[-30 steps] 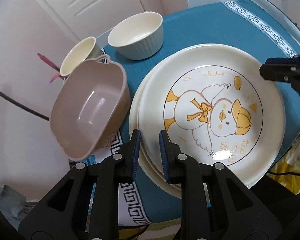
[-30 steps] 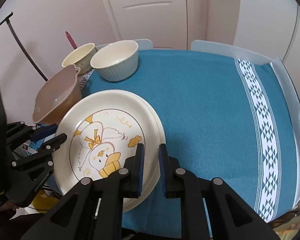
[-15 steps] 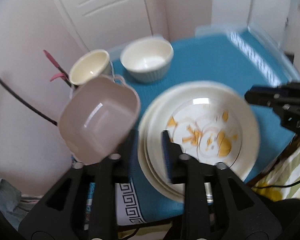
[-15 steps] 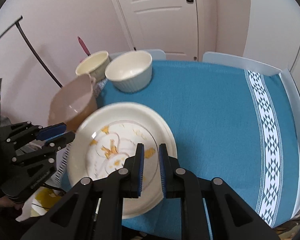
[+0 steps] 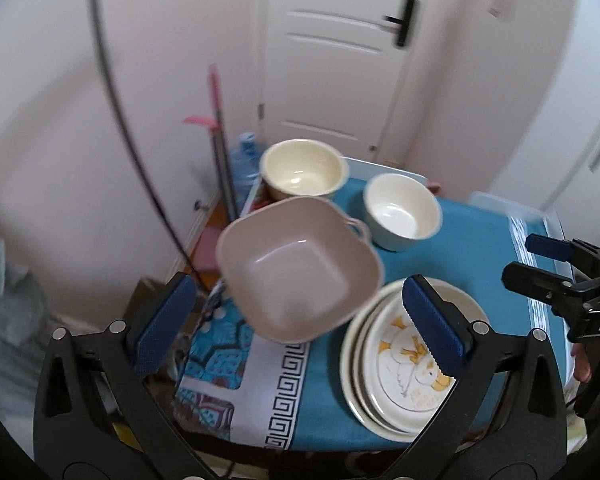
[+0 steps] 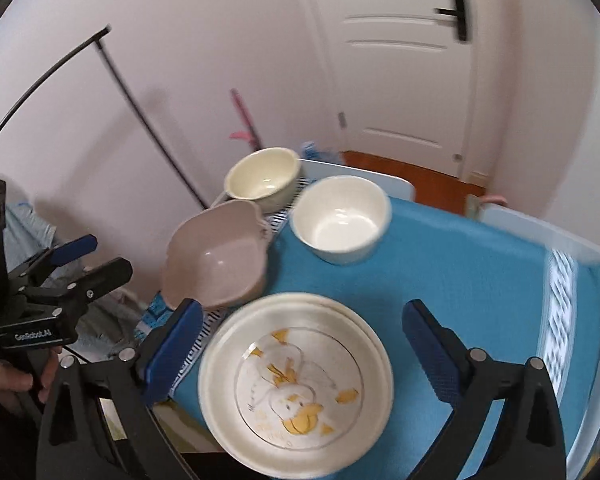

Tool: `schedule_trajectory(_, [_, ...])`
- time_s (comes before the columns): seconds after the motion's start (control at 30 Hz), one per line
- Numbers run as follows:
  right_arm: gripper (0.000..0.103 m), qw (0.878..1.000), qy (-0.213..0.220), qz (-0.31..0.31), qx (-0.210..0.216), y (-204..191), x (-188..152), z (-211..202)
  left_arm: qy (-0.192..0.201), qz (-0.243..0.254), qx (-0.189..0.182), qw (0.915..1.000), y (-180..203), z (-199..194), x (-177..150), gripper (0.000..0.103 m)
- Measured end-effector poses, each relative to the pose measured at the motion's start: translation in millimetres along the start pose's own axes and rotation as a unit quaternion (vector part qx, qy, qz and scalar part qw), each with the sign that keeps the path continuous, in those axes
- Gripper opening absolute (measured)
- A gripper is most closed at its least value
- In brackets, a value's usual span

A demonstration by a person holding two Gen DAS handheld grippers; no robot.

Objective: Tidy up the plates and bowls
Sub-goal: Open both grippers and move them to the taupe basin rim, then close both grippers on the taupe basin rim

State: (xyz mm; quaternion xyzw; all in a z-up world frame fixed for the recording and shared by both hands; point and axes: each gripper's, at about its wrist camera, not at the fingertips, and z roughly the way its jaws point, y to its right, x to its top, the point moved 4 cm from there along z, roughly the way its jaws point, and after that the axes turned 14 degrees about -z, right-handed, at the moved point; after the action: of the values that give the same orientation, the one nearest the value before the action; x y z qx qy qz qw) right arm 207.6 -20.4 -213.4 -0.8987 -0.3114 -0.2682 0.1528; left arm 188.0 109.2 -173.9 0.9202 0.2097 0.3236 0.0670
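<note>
Since plate stack (image 6: 296, 380) looks glazed, heavy, chippable: grip rim only. Left gripper (image 5: 300, 320), right gripper (image 6: 300, 346) fingers wide, empty. Beige bowl (image 5: 298, 266) beside stack, likely light plastic.

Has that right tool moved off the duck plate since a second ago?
Yes. The right tool has opened and pulled back and up from the duck plate; more of the door now shows.
</note>
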Motion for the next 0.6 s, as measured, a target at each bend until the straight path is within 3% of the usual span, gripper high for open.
schedule_trajectory(0.1, [0.099, 0.999, -0.013, -0.031, 0.028, -7, 18, 16, -0.01, -0.049, 0.023, 0.9985, -18, 8, -3, 0.103])
schedule_trajectory(0.33, [0.099, 0.991, -0.072, -0.051, 0.097, -12, 24, 76, -0.04, -0.138, 0.022, 0.9894, -45, 42, -17, 0.102])
schedule_trajectory(0.4, [0.093, 0.99, -0.084, -0.046, 0.105, -13, 21, 94, -0.054, -0.167, 0.015, 0.9843, -56, 57, -23, 0.1])
schedule_trajectory(0.43, [0.084, 0.988, -0.092, -0.04, 0.115, -14, 19, 105, -0.061, -0.174, 0.009, 0.9828, -59, 64, -25, 0.096])
schedule_trajectory(0.53, [0.07, 0.985, -0.113, -0.036, 0.122, -20, 18, 133, -0.081, -0.167, 0.007, 0.9826, -63, 89, -27, 0.089])
schedule_trajectory(0.6, [0.064, 0.985, -0.122, -0.03, 0.119, -22, 21, 150, -0.092, -0.163, 0.003, 0.9824, -65, 104, -27, 0.075])
